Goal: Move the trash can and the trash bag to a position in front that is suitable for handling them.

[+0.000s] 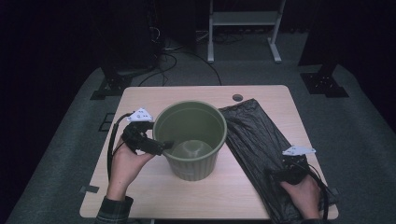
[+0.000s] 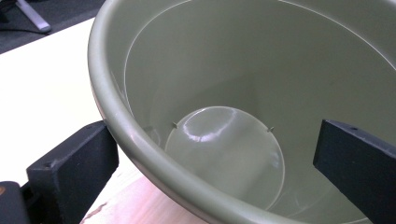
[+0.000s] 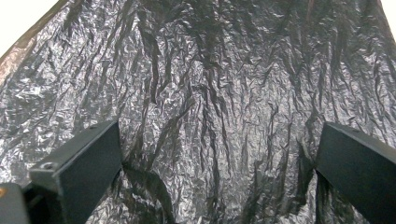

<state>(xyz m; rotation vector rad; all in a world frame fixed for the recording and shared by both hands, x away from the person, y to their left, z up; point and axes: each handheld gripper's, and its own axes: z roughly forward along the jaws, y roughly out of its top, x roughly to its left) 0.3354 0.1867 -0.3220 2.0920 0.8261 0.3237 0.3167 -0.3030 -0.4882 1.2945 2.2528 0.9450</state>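
Observation:
An empty olive-green bin [image 1: 190, 140] stands upright in the middle of the wooden table [image 1: 140, 98]. My left gripper [image 1: 161, 145] is open at the bin's left rim [image 2: 121, 126]; one jaw sits outside the wall and the other inside, and neither presses on it. A crinkled black plastic bag [image 1: 261, 140] lies flat on the table to the right of the bin. My right gripper [image 1: 292, 169] hovers open just above the bag's near end [image 3: 210, 107], with nothing between its jaws.
A round cable hole [image 1: 237, 97] sits near the table's far edge. A white metal stand [image 1: 243, 21] and dark equipment with cables are on the floor beyond the table. Bare tabletop lies in front of the bin and at its left.

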